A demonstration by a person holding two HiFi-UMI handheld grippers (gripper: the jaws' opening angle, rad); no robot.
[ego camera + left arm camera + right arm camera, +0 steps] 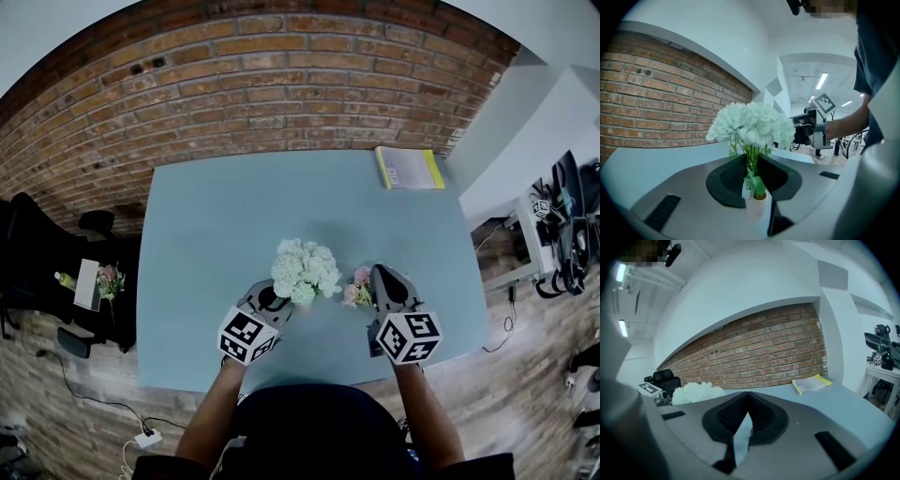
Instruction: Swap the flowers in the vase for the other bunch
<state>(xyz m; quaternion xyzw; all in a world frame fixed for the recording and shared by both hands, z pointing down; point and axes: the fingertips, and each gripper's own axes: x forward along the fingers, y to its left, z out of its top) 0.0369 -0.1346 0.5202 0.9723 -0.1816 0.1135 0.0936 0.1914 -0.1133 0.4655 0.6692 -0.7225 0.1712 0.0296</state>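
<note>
Head view: left tongs (282, 304) clamp the white-flower vase (757, 206), right tongs (383, 273) pinched together beside the pink bunch (356, 289), notebook (409, 168) beyond.

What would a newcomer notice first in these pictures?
The fluffy white flower bunch at the middle of the pale blue table, standing in a small white vase clamped by the left gripper. Next, the small pink flower bunch at the right gripper's tips, and the red brick wall behind.

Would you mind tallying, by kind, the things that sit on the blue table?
Flower bunches: 2, the white bunch and the pink bunch
Vase: 1
Book: 1
Total: 4
</note>
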